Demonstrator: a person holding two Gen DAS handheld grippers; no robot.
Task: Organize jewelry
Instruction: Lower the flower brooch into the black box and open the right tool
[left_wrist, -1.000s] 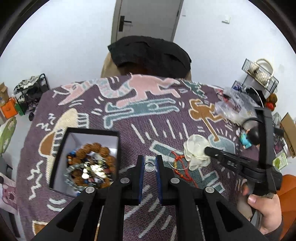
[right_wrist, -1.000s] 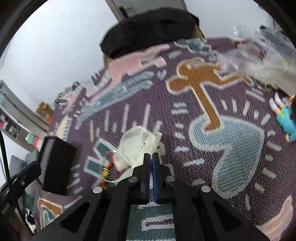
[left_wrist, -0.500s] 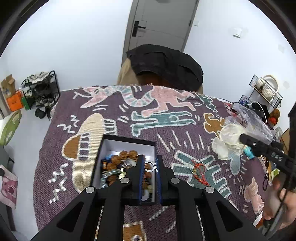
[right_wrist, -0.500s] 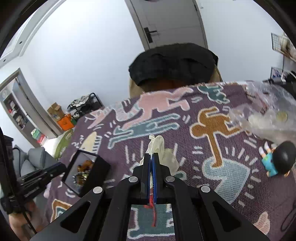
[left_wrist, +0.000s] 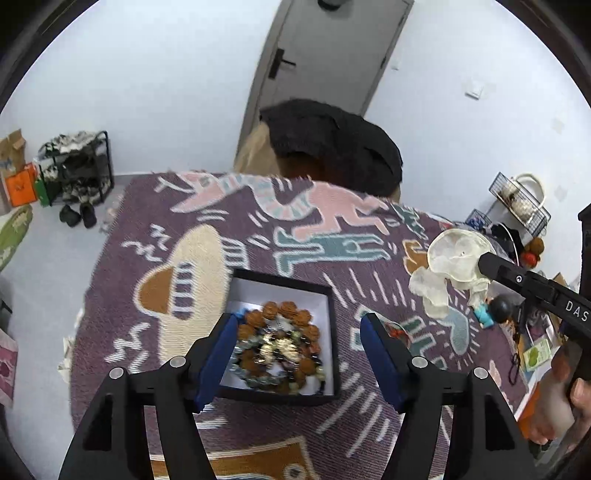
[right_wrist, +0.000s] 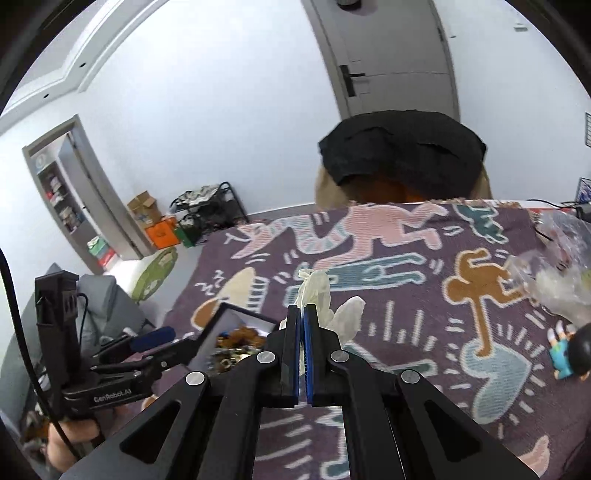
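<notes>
Right gripper (right_wrist: 303, 325) is clamped on the white sheer pouch (left_wrist: 456, 266), held in the air above the patterned cloth (left_wrist: 258, 236). Its target, I judge, is the black jewelry box (left_wrist: 280, 280) off to its left, directly under the left gripper (left_wrist: 297, 350), whose jaws stand wide apart and empty over the beaded bracelets (left_wrist: 279, 343)

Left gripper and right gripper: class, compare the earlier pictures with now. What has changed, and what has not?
The left gripper, earlier shut on a small ring, has moved over the jewelry box and opened. The right gripper has lifted the translucent pouch off the blanket, still clamped.
</notes>
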